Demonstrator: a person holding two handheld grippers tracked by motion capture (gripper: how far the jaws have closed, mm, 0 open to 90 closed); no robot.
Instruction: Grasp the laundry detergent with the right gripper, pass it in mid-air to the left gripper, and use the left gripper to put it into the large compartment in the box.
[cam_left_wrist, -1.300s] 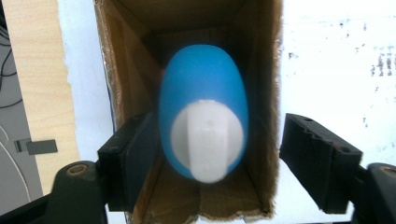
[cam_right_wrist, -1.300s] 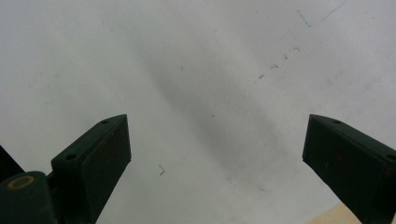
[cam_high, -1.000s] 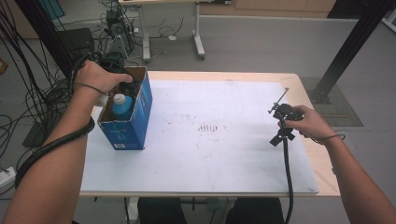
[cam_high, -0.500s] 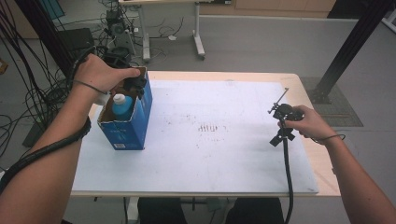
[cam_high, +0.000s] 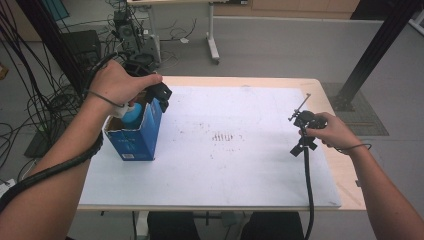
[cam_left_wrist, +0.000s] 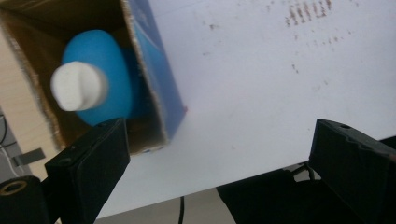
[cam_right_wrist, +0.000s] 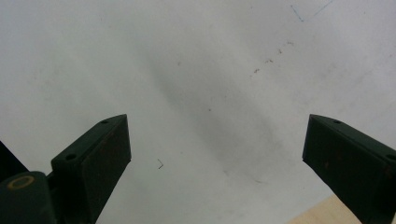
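Over the box (cam_high: 134, 137) holding a blue bottle (cam_left_wrist: 100, 74), left tool (cam_high: 161, 95) has just been opening, empty; right tool (cam_high: 302, 120) released, idle.

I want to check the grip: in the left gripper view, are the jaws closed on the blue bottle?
No, the left gripper stands wide open, and the blue bottle sits free inside the blue carton.

Black gripper (cam_high: 159, 95), trailing black cable (cam_high: 307, 190)

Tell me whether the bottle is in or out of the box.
In. The blue bottle stands upright inside the open box, white cap up; no gripper holds it.
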